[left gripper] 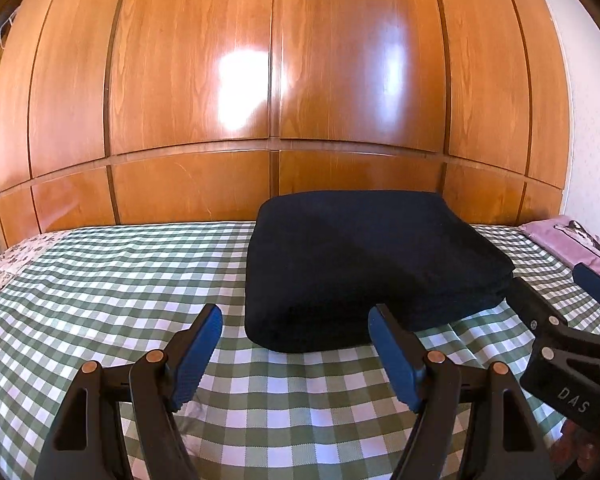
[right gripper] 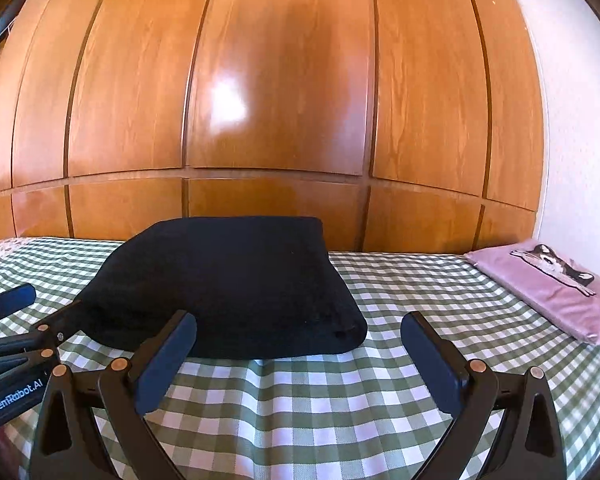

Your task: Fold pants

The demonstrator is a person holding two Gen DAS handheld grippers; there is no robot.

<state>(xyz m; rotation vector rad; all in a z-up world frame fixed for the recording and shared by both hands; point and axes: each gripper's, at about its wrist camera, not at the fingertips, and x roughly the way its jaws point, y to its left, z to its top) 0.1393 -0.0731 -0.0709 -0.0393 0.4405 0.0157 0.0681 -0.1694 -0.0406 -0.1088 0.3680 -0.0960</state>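
Observation:
The dark navy pants (left gripper: 364, 264) lie folded into a thick, compact stack on the green-and-white checked bed cover (left gripper: 100, 280). In the right wrist view the stack (right gripper: 228, 288) sits just ahead, left of centre. My left gripper (left gripper: 296, 332) is open and empty, just short of the stack's near edge. My right gripper (right gripper: 300, 340) is open and empty, just in front of the stack's near right corner. The right gripper also shows at the right edge of the left wrist view (left gripper: 560, 300). The left gripper shows at the left of the right wrist view (right gripper: 24, 312).
A folded pink garment with a cat print (right gripper: 552, 284) lies at the far right of the bed by the white wall. A tall wooden wardrobe (left gripper: 280, 80) stands right behind the bed. A floral sheet (left gripper: 4, 264) shows at the bed's far left.

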